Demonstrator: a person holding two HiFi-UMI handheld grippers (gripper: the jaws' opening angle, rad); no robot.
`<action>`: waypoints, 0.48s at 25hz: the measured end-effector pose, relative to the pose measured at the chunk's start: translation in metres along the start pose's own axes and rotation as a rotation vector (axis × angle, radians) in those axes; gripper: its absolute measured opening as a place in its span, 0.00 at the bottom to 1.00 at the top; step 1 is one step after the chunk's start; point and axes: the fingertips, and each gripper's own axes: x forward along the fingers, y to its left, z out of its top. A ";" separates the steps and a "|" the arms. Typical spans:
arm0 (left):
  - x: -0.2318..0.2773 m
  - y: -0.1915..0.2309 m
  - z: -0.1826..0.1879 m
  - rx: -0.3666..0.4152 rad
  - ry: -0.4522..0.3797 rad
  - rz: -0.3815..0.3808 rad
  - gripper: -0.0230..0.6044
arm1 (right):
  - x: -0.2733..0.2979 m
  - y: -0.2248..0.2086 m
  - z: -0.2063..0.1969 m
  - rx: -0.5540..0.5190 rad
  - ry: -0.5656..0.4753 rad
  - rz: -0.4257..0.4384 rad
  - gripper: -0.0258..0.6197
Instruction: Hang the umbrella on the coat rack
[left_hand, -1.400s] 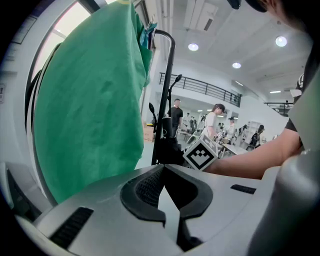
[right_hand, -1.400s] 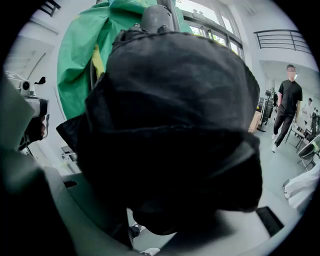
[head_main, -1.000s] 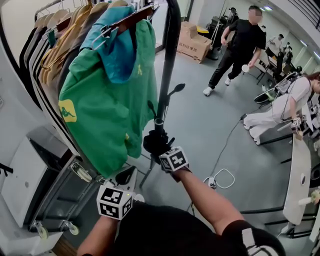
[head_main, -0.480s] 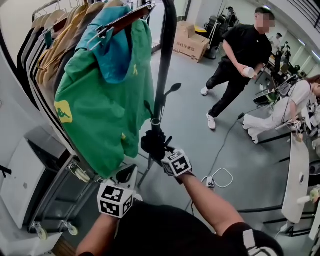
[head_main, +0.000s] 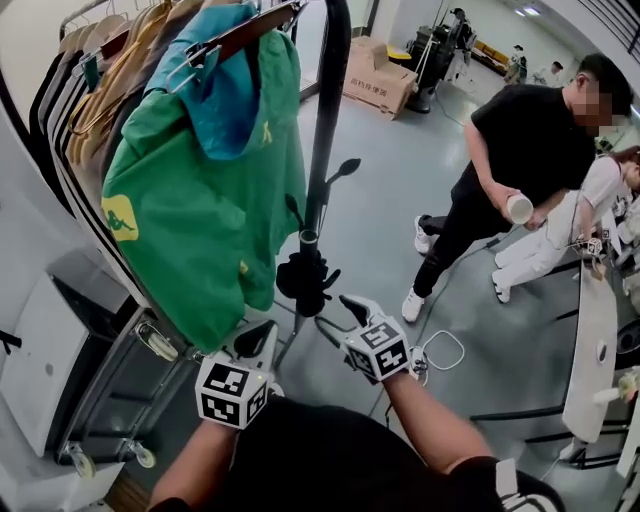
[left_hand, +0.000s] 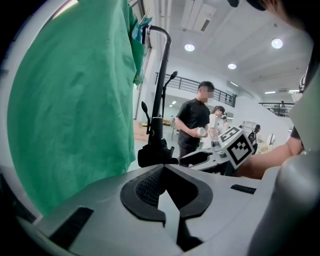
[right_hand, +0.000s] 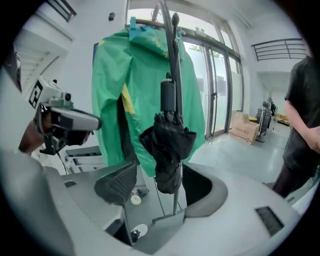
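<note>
The black folded umbrella (head_main: 303, 278) hangs by its handle end against the coat rack's dark pole (head_main: 325, 120), below a small hook (head_main: 291, 209). My right gripper (head_main: 352, 302) is open, a short way to the right of the umbrella and not touching it. In the right gripper view the umbrella (right_hand: 167, 142) dangles beyond the wide-apart jaws of the gripper (right_hand: 160, 175). My left gripper (head_main: 258, 338) is low beside the green jacket, shut on nothing. From the left gripper view, its tips (left_hand: 162, 170) meet, with the umbrella (left_hand: 156, 150) ahead.
A green jacket (head_main: 200, 200) and several other garments hang on the rail at left. A person in black (head_main: 520, 170) holding a cup stands close on the right. A cardboard box (head_main: 380, 75) sits behind. A cable loop (head_main: 440, 352) lies on the floor.
My right gripper has let go of the umbrella and drawn back to the right and toward me. The umbrella stays hanging on the rack. The person in black has walked nearer.
</note>
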 end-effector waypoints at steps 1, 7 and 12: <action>0.000 0.000 0.000 0.001 0.000 -0.001 0.06 | -0.010 0.002 0.006 0.017 -0.036 0.002 0.48; 0.001 -0.008 -0.006 0.013 0.014 -0.025 0.06 | -0.054 0.017 0.023 0.127 -0.181 0.022 0.25; 0.003 -0.019 -0.010 0.022 0.021 -0.048 0.06 | -0.070 0.033 0.028 0.118 -0.234 0.024 0.08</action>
